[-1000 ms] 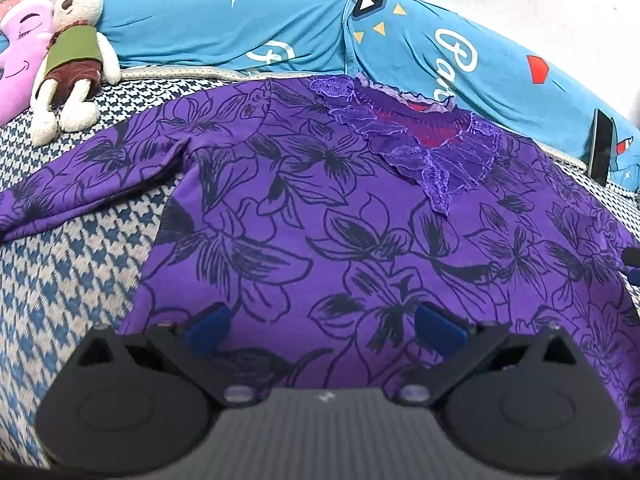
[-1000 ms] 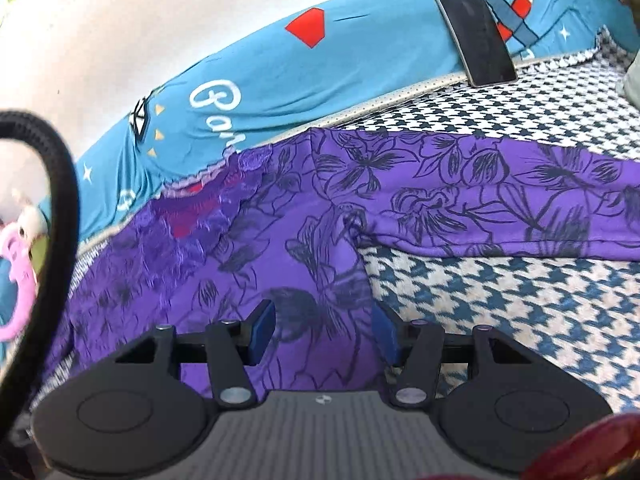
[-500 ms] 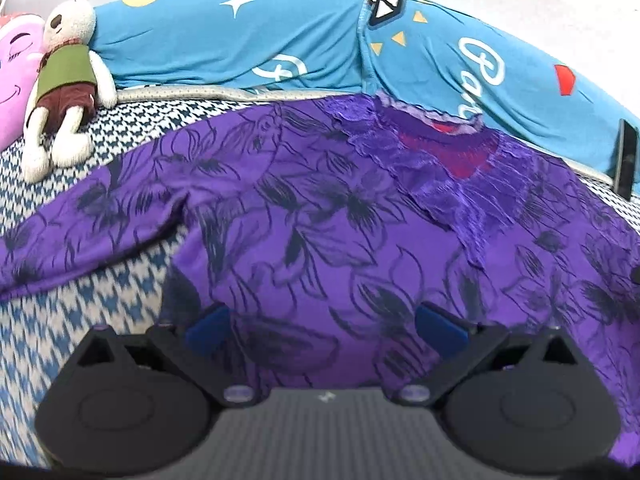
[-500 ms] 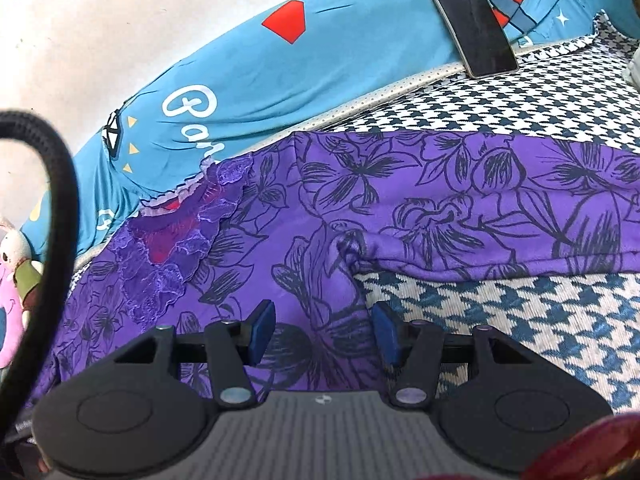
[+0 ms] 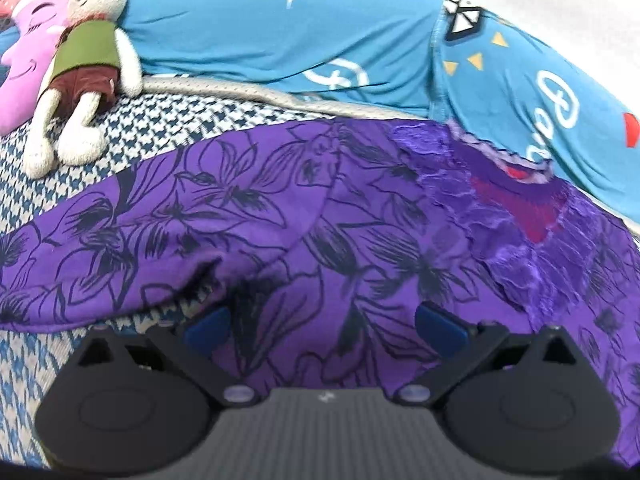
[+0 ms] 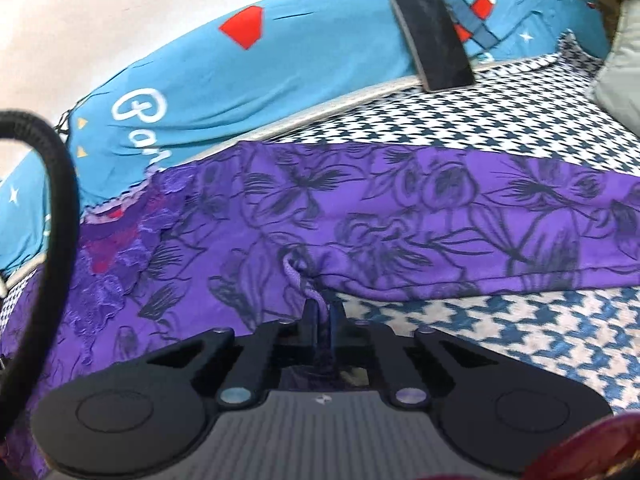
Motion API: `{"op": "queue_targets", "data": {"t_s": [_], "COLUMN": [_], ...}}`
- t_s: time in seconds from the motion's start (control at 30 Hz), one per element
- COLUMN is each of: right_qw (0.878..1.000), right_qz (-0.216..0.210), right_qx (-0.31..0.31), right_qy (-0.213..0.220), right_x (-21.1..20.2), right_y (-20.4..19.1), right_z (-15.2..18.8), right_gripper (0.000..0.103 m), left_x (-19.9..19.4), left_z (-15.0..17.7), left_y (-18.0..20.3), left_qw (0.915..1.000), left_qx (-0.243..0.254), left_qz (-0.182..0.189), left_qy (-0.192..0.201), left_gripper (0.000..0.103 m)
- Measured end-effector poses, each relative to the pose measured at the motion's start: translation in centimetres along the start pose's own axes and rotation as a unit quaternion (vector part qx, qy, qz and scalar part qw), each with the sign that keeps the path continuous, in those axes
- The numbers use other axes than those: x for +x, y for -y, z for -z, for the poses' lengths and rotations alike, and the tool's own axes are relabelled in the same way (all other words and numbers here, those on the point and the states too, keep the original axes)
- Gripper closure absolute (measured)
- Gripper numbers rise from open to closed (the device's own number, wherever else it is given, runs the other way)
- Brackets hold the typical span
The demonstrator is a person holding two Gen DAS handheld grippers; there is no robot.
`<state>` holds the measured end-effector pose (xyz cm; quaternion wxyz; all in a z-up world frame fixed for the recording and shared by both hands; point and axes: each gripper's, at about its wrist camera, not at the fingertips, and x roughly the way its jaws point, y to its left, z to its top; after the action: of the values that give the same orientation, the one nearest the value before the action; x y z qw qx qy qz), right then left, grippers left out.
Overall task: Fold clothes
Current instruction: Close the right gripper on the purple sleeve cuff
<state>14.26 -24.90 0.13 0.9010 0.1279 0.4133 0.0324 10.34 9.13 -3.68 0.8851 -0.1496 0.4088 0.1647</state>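
A purple top (image 5: 328,232) with a dark flower print and a lace collar lies flat on the houndstooth bedspread (image 5: 24,368), sleeves spread out. My left gripper (image 5: 322,326) hangs open over the body of the top, just below the left armpit, blue pads wide apart. In the right wrist view the same top (image 6: 280,216) fills the middle, its sleeve (image 6: 500,232) running off to the right. My right gripper (image 6: 323,320) is shut on a pinch of fabric at the armpit seam, where the cloth bunches between the fingers.
Blue printed pillows (image 5: 280,36) line the wall at the back. A plush rabbit (image 5: 88,60) and a pink plush (image 5: 24,56) lie at the back left. A dark phone (image 6: 432,36) leans on the pillow at the right. A black cable (image 6: 60,184) loops on the left.
Both grippers moved forward and lower toward the armpits of the top. The right gripper closed from open onto the fabric at the armpit. The left stayed open.
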Motion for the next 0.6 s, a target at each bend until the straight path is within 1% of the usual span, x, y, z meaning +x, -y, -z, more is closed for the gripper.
{"op": "queue_targets", "data": {"t_s": [0.07,0.13,0.2,0.27,0.4,0.43,0.5,0.6], "right_qw": [1.0,0.999,0.999,0.999,0.998,0.998,0.998,0.997], "right_qz": [0.0,-0.011,-0.022,-0.031,-0.045,-0.048,-0.037,-0.008], "right_qx": [0.013,0.027,0.031,0.034,0.038,0.04,0.051,0.07], "right_qy": [-0.006,-0.011,-0.011,-0.011,0.003,0.01,0.026,0.039], "right_x": [0.1,0.1,-0.3,-0.7,-2.1,-2.6,-3.4,-4.1], "right_y": [0.7,1.2,1.6,2.0,3.0,3.4,4.2,5.7], "right_z": [0.0,0.0,-0.1,-0.2,-0.5,-0.7,-1.0,-1.3], "right_gripper": [0.098,0.097,0.093,0.079,0.076,0.075,0.072,0.071], "left_x": [0.3,0.4,0.2,-0.1,-0.7,-1.0,-1.7,-2.8], "left_z": [0.2,0.3,0.4,0.5,0.7,0.8,1.1,1.5], "left_y": [0.1,0.4,0.5,0.6,0.7,0.8,1.2,2.0], "left_qw": [0.9998,0.9991,0.999,0.999,0.9988,0.9991,0.9993,0.999], "left_qx": [0.009,0.024,0.024,0.024,0.024,0.022,0.027,0.038], "left_qz": [-0.017,-0.035,-0.036,-0.038,-0.041,-0.035,-0.019,0.001], "left_qy": [0.002,0.003,0.004,0.006,0.01,0.01,0.015,0.024], "left_gripper": [0.0,0.0,0.0,0.0,0.0,0.0,0.0,0.0]}}
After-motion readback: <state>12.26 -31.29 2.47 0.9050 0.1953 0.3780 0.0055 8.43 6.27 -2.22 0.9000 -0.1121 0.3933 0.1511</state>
